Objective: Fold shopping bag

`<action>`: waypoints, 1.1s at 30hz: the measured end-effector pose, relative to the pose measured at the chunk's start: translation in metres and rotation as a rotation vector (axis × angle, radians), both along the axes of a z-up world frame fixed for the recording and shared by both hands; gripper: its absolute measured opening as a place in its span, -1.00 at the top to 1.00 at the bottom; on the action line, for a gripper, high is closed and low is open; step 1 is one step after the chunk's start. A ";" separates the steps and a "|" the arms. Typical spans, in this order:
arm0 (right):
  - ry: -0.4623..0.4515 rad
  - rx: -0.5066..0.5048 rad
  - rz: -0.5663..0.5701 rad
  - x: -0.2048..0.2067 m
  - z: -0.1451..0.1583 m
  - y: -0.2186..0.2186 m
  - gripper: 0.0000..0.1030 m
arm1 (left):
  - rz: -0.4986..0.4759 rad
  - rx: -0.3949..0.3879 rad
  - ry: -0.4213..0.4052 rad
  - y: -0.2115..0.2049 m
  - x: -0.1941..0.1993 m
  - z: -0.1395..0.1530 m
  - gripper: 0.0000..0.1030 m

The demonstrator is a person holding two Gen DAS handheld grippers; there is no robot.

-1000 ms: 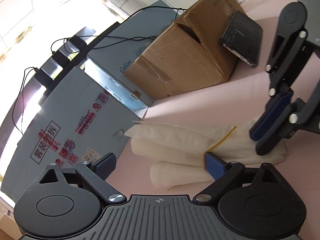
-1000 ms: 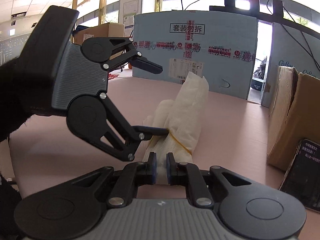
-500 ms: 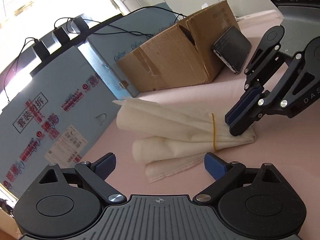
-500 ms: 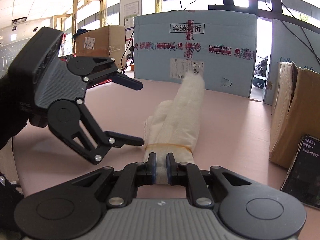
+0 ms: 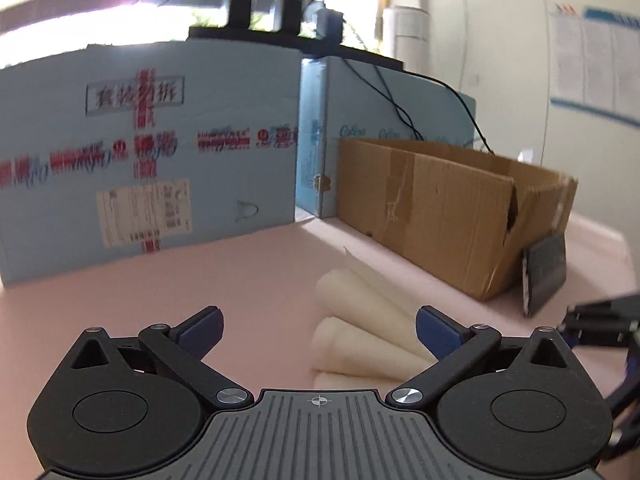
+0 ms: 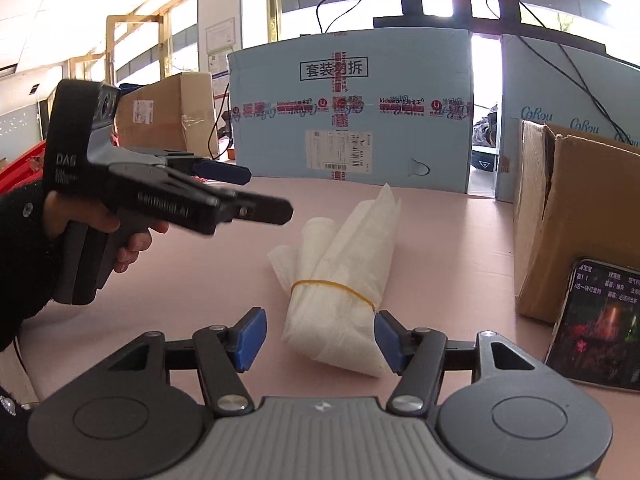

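Note:
The white shopping bag [image 6: 340, 264] lies folded into a long bundle on the pink table [image 6: 200, 280], with a yellow rubber band [image 6: 332, 285] around it. My right gripper [image 6: 320, 338] has its jaws opening; the bundle's near end sits between the blue pads without being pressed. My left gripper [image 6: 256, 192], held in a hand [image 6: 132, 236], hovers left of the bundle and apart from it. In the left wrist view the left gripper [image 5: 320, 330] is still widening, and the rolled bag [image 5: 360, 320] lies on the table beyond its right finger [image 5: 436, 334]. The right gripper [image 5: 600, 320] shows blurred at the right edge.
An open brown cardboard box [image 6: 576, 216] stands to the right, with a lit phone [image 6: 600, 320] leaning on it. Two large pale blue boxes [image 6: 352, 112] close off the far side. Bare pink table lies left of the bag.
My right gripper has let go of the bag's near end, and the bundle now lies flat. My left gripper has rolled level and drawn away to the left of the bag.

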State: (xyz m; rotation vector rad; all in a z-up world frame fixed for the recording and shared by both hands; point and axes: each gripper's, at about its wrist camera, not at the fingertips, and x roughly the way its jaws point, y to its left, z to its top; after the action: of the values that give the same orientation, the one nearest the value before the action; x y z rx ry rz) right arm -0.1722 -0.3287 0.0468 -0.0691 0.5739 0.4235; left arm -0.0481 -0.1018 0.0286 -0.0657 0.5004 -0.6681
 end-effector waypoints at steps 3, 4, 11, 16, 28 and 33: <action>0.022 -0.069 -0.014 0.006 -0.006 0.011 -0.28 | -0.013 -0.083 0.047 0.005 0.007 -0.008 -1.00; 0.036 -0.079 -0.007 0.007 -0.007 0.013 -0.12 | -0.010 -0.096 0.053 0.007 0.007 -0.012 -1.00; 0.022 -0.025 -0.029 0.012 -0.004 0.006 0.22 | -0.021 -0.221 0.143 0.017 0.016 -0.028 -1.00; 0.112 0.385 -0.025 0.020 0.000 -0.030 0.48 | -0.007 -0.351 0.128 0.028 0.014 -0.028 -1.00; 0.434 0.909 -0.152 0.037 -0.046 -0.095 0.29 | 0.065 -0.202 0.112 0.016 0.012 -0.028 -1.00; 0.363 0.861 -0.144 0.028 -0.041 -0.080 -0.12 | 0.063 -0.180 0.193 0.012 0.021 -0.035 -1.00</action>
State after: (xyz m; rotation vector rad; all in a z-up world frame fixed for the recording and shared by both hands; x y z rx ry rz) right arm -0.1442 -0.4091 0.0054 0.8831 0.7049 0.5166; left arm -0.0266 -0.0896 -0.0063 -0.3162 0.6197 -0.6471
